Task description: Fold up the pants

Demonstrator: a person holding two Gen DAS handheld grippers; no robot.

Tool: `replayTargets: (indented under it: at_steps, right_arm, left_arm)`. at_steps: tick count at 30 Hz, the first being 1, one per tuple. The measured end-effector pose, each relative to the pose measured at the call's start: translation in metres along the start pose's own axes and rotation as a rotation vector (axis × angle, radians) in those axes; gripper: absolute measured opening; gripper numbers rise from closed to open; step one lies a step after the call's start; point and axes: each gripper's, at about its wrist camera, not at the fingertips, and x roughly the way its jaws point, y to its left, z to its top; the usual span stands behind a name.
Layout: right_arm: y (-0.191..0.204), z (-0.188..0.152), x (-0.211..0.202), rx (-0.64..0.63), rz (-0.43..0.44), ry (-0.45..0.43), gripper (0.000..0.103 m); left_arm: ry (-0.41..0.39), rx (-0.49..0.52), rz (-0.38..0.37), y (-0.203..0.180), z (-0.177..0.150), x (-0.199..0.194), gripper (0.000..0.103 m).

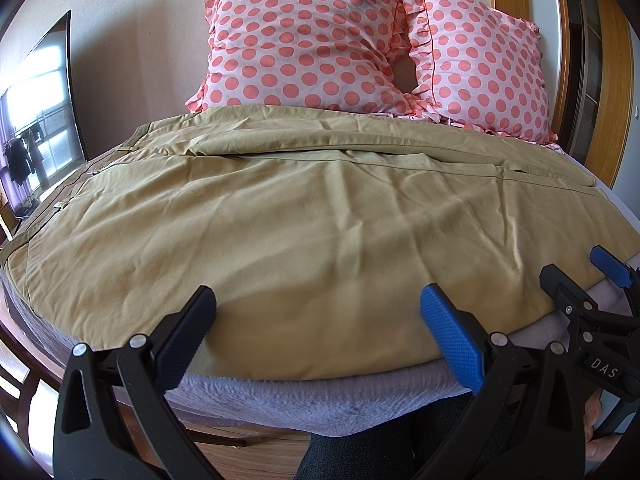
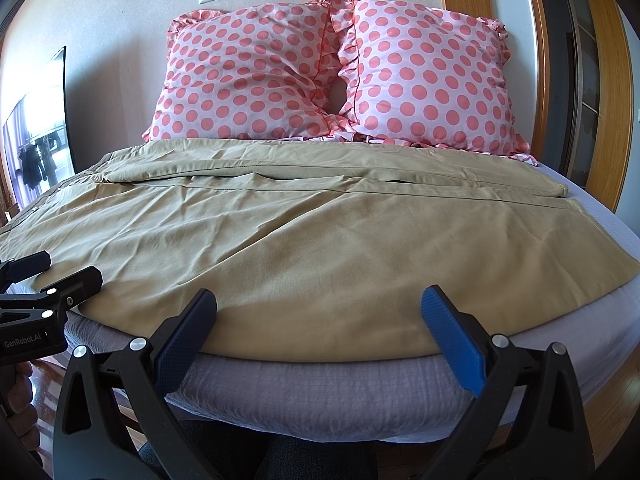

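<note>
Khaki pants [image 1: 288, 216] lie spread across the bed [image 1: 280, 396]; left gripper [image 1: 318, 312] and right gripper [image 2: 319, 312] hover at its near edge, claws apart, empty.

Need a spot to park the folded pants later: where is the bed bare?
Bare sheet shows along the near edge below the pants and on the right past the leg hems. The head end is crowded by the two pillows, which touch the pants. Both grippers, left and right, hover open at the near edge.
</note>
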Motion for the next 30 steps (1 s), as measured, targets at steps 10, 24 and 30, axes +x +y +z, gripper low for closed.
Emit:
replayTargets:
  at_steps: [10,24,30]
  right_arm:
    - [0.000,0.000,0.000,0.001,0.000,-0.001,0.102]
    - [-0.084,0.081,0.004,0.097,-0.091,-0.033,0.102]
    - [-0.203,0.170,0.094,0.377,-0.284,0.133,0.085]
  left_arm:
    - [0.002,0.000,0.000,0.000,0.000,0.000,0.101]
    - [0.029,-0.007,-0.054,0.011,0.007,-0.002,0.101]
    - [-0.049,-0.047,-0.144,0.020,0.027,-0.012,0.101]
